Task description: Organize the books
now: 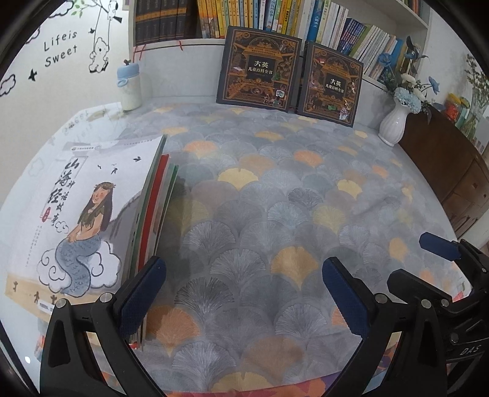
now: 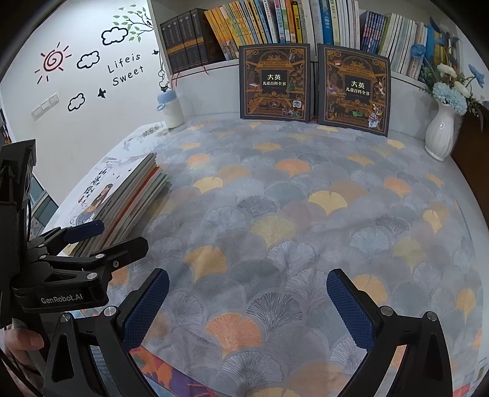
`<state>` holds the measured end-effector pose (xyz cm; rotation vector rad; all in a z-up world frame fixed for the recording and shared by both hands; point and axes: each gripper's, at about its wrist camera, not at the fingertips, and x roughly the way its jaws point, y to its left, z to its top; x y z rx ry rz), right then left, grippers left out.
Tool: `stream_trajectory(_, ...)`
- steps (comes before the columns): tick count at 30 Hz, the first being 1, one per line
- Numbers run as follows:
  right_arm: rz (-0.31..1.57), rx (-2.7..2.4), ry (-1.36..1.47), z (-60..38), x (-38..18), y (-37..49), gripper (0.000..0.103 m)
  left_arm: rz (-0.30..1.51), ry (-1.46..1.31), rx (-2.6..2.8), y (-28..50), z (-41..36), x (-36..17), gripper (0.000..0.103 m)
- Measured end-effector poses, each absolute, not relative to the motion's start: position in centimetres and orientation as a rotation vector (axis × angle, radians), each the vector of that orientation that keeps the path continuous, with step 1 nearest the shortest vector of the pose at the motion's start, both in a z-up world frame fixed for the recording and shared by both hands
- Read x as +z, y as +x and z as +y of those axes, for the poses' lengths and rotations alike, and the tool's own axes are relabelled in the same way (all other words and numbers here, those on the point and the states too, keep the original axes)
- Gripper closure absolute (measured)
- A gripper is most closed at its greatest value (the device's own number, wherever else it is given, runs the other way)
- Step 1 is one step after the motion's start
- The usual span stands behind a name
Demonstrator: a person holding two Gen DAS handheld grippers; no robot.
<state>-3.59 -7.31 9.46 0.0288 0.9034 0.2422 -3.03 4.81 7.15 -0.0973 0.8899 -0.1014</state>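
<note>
A stack of thin picture books (image 1: 91, 213), topped by a white book with a mermaid on its cover, lies at the left of the table; it also shows in the right wrist view (image 2: 122, 195). Two dark encyclopedia books (image 1: 258, 68) (image 1: 331, 84) stand upright against the shelf at the back, also in the right wrist view (image 2: 275, 82) (image 2: 354, 90). My left gripper (image 1: 244, 290) is open and empty, its left finger beside the stack's right edge. My right gripper (image 2: 247, 308) is open and empty over the cloth, to the right of the left one.
A patterned cloth (image 1: 275, 198) covers the table. A blue-capped bottle (image 1: 130, 87) stands back left. A white vase with blue flowers (image 1: 395, 122) stands back right, next to a brown cabinet (image 1: 449, 171). A bookshelf full of books (image 2: 290, 24) runs along the back.
</note>
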Motion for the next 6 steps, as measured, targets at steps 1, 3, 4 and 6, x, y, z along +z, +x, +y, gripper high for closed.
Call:
stream_trajectory(1,0.905,0.241,0.031,-7.4,9.4,-3.7,0.000,0.881,-0.081,-0.099,-3.1,4.5,7.2,0.001)
stream_trajectory(3,0.913,0.238,0.036,-7.7,9.0,-3.8,0.000,0.865,-0.054,-0.089,-3.3,4.0,7.1,0.001)
stream_trajectory(4,0.919,0.234,0.039,-7.9,8.9,-3.9,0.000,0.860,-0.043,-0.086,-3.4,3.7,7.1,0.001)
stream_trajectory(6,0.926,0.222,0.045,-8.4,8.5,-4.1,0.000,0.861,-0.028,-0.087,-3.5,2.9,6.9,0.001)
